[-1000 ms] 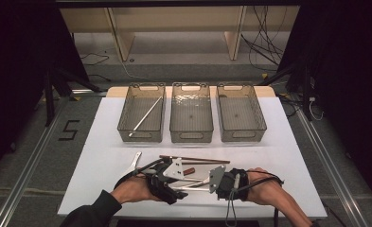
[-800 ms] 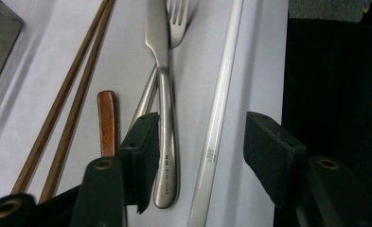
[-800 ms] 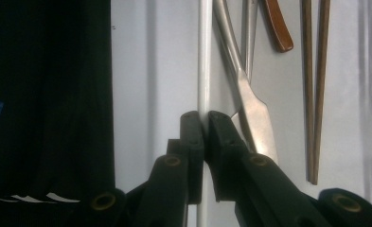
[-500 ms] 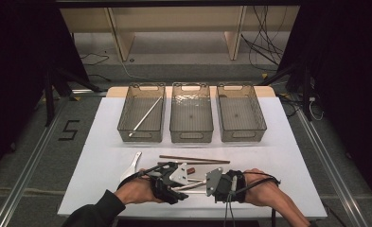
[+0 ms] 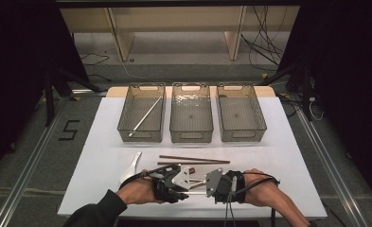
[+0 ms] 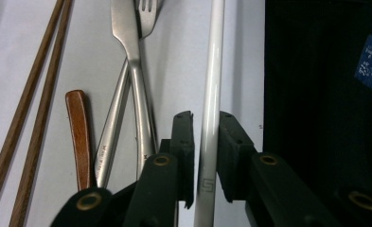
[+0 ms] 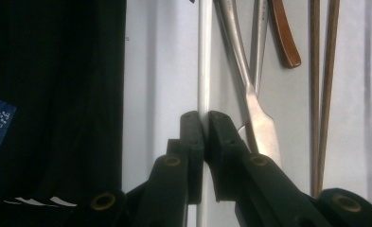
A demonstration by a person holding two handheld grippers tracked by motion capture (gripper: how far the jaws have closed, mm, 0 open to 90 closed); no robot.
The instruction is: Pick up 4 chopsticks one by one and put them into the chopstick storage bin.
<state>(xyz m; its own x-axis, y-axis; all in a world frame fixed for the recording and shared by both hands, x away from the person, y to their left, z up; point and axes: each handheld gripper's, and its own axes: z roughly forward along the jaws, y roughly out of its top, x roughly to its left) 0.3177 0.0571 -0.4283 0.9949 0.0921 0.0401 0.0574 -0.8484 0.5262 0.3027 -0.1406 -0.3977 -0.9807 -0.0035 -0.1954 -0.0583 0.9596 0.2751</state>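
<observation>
A white chopstick [image 6: 211, 85] lies on the white table [image 5: 103, 142] near its front edge. My left gripper [image 6: 206, 124] straddles one end of it. Its jaws have just been closing, and a thin gap still shows beside the stick. My right gripper [image 7: 206, 124] faces it from the other end, shut on the same chopstick [image 7: 204, 56]. In the high view the left gripper [image 5: 186, 183] and the right gripper [image 5: 209, 185] point at each other. Beside the stick lie a metal fork [image 6: 131, 56], a second metal utensil [image 6: 109, 142], a brown handle [image 6: 79, 137] and two brown chopsticks [image 5: 193, 159].
Three clear bins stand in a row at the back. The left bin [image 5: 142, 135] holds one pale stick [image 5: 146, 116]; the middle bin [image 5: 191, 135] and the right bin [image 5: 242, 135] look bare. A white spoon [image 5: 131, 165] lies left of my left hand.
The left hand has shifted slightly beside the cutlery, with its jaws drawn in around the white chopstick. The right hand has kept still.
</observation>
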